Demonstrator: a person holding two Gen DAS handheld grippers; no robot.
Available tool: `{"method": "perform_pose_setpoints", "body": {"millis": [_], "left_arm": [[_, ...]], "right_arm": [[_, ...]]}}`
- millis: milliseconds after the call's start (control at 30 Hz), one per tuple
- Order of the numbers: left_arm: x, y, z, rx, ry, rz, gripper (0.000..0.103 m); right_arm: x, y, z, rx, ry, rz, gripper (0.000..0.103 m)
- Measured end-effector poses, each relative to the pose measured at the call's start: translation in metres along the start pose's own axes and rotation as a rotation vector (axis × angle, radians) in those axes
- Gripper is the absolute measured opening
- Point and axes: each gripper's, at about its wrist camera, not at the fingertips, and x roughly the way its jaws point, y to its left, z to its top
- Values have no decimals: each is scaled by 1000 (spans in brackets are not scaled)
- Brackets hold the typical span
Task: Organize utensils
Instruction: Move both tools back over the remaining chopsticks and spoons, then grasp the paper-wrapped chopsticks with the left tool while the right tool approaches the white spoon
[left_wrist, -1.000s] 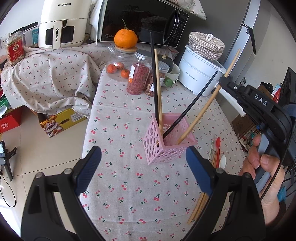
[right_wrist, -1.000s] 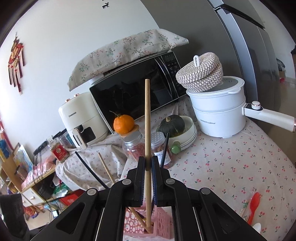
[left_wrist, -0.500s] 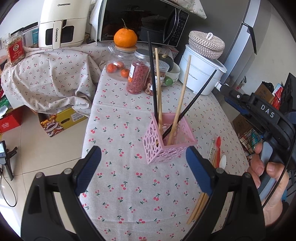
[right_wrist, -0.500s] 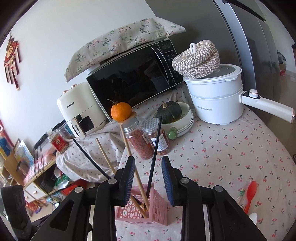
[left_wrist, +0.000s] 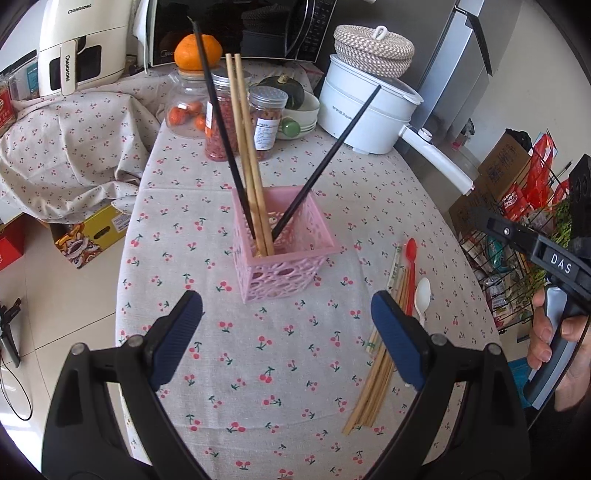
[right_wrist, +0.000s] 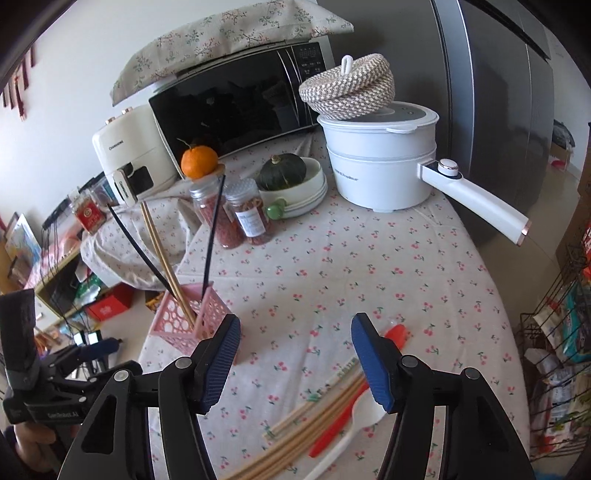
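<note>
Black left gripper (left_wrist: 286, 334) and right gripper (right_wrist: 295, 363) have ribbed blue jaws.

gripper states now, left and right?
Left gripper: open, nothing between the jaws.
Right gripper: open, empty; jaws have just been opening, above the loose chopsticks.

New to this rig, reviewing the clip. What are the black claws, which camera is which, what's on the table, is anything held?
There is no robot here: a person holds a hand-operated claw in each hand, each with a fisheye camera looking along its fingers. The left-wrist view shows the left claw, open and empty, with the person's right hand at the edge. The right-wrist view shows the right claw; its jaws have just been opening and nothing is between them. On the cherry-print tablecloth stands a pink basket holding two wooden and two black chopsticks. Loose wooden chopsticks, a red spoon and a white spoon lie beside it.
</note>
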Motion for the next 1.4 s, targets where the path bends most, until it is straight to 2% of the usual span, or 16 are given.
{"method": "perform_pose_setpoints", "body": {"millis": [300, 433, 533, 633, 700, 900, 1067, 1400], "left_arm": [[26, -50, -7, 90, 99, -46, 93], [42, -66, -9, 62, 156, -93, 93], [58, -78, -7, 49, 206, -115, 92], [74, -90, -1, 58, 234, -109, 80], [87, -99, 2, 79, 257, -101, 62], [135, -128, 18, 169, 319, -92, 26], [168, -146, 33, 215, 340, -62, 20], [203, -168, 45, 257, 376, -23, 19]], "right_arm": [[7, -45, -29, 10, 176, -86, 70], [20, -69, -39, 55, 286, -110, 72], [27, -89, -43, 100, 333, -122, 72], [29, -106, -45, 130, 353, -142, 72], [32, -117, -46, 152, 367, -145, 72], [37, -138, -48, 178, 393, -135, 72], [42, -151, -47, 199, 405, -130, 72], [46, -165, -46, 222, 417, -134, 72]]}}
